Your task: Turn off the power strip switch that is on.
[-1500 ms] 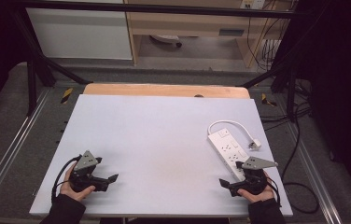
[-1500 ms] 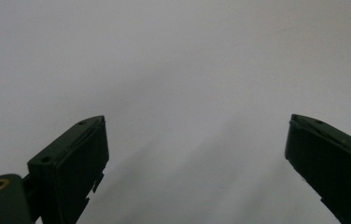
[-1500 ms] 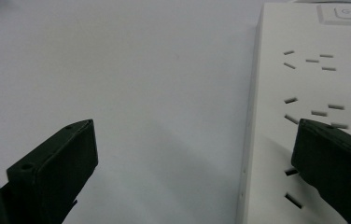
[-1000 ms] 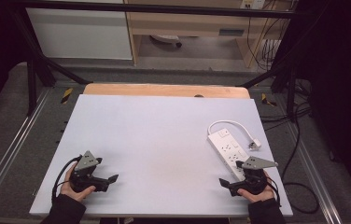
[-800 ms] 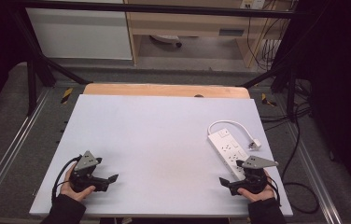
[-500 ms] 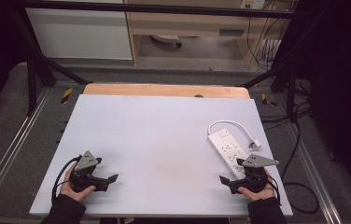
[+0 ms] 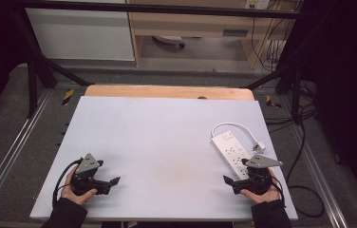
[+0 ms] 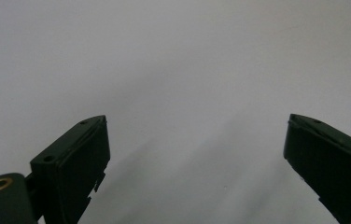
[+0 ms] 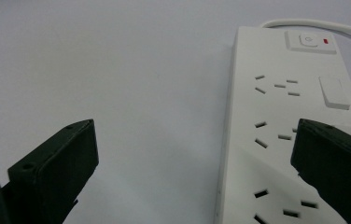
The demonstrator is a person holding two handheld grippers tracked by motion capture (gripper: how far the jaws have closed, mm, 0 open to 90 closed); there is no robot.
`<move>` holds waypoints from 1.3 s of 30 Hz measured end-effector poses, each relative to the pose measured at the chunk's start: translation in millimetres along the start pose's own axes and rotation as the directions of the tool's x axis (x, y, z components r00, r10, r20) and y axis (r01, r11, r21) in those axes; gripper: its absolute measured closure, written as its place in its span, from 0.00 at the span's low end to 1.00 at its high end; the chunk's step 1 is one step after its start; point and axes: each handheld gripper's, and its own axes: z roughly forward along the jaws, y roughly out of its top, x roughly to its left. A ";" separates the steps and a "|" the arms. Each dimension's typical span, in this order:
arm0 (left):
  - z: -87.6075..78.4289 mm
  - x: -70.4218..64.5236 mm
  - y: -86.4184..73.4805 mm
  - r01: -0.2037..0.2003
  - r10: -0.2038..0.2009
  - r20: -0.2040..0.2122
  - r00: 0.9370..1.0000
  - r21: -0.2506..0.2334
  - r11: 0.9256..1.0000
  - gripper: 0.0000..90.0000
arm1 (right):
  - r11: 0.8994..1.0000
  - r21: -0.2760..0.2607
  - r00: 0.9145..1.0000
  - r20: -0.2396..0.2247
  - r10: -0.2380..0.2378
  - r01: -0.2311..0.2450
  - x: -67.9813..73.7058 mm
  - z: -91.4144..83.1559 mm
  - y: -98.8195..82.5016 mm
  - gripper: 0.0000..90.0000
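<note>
Your right claw (image 7: 236, 183), jaws apart, sits at the near end of the power strip (image 7: 230, 151), whose long axis runs away from you on the surface's (image 7: 157, 137) right. Your left claw (image 7: 105, 184), also apart, rests well off.

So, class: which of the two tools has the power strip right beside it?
The right tool: the white power strip lies just ahead of it, while the left tool faces bare table.

A pale table (image 7: 157, 142) carried a white power strip (image 7: 231, 152) with its cord (image 7: 236, 127) near the right edge.
</note>
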 end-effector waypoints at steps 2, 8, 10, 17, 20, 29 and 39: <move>-0.2 -0.3 0.1 -0.001 0.001 0.000 1.000 -0.001 1.000 0.08 | 1.000 0.001 1.000 0.002 0.001 -0.001 0.2 0.3 0.9 0.04; -0.4 -0.4 0.4 -0.004 0.004 -0.002 1.000 -0.002 1.000 0.08 | 1.000 -0.008 1.000 -0.006 -0.007 0.007 0.0 -0.3 4.1 0.10; -0.3 -0.4 0.3 -0.002 0.002 -0.003 1.000 -0.002 1.000 0.08 | 1.000 -0.016 1.000 0.010 0.000 0.000 -0.8 -1.7 6.2 0.15; -0.8 -0.3 0.4 -0.005 0.005 -0.005 1.000 -0.003 1.000 0.08 | 1.000 -0.031 0.999 0.042 0.000 0.001 -4.0 -4.3 9.5 0.26; -1.0 -0.4 0.4 -0.004 0.004 -0.007 1.000 -0.004 1.000 0.08 | 0.999 -0.037 0.999 0.052 0.001 0.001 -4.7 -5.2 10.7 0.30; -0.6 -0.1 0.3 -0.001 0.001 -0.011 1.000 -0.005 1.000 0.08 | 0.999 -0.045 0.998 0.065 0.016 -0.013 -6.9 -6.2 12.8 0.42; -0.4 0.4 0.0 0.002 -0.002 -0.013 1.000 -0.004 1.000 0.08 | 0.999 -0.041 0.998 0.059 0.027 -0.024 -10.0 -5.2 15.7 0.57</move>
